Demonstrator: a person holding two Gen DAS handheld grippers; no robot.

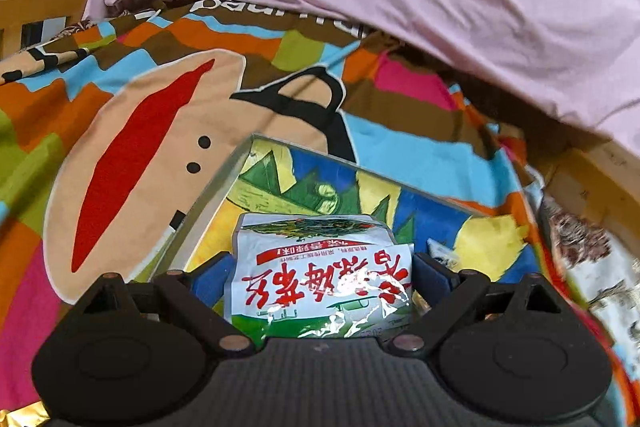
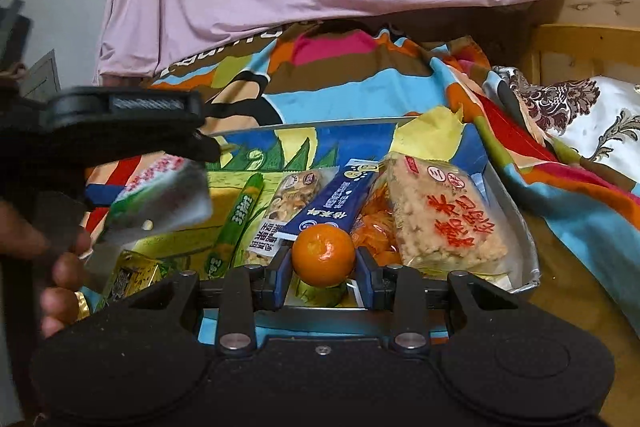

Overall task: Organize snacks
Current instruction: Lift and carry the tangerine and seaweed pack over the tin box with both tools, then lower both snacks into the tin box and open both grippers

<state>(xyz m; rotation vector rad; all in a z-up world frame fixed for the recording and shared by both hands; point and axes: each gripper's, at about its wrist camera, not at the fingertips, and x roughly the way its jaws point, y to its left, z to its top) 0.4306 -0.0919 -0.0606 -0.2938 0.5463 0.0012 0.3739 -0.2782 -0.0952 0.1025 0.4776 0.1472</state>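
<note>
Jaws both clamped: our left gripper (image 1: 322,275) pinches a packet (image 1: 320,279); right gripper (image 2: 323,269) pinches an orange (image 2: 323,255) over the tray (image 2: 528,267), presumably for sorting.

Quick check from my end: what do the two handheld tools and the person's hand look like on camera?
Both tools, the left tool and the right tool, have matte black bodies with round pivot housings, silver rivets and blue finger pads. The hand wears a gold ring.

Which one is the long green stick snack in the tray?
Find the shallow metal tray with the painted picture floor, lying on the colourful patchwork bedsheet. Among its snacks, left of the clear nut bar packet, lies the long thin green tube-shaped snack. It is the only slim green stick; its neighbours are flat packets.
</note>
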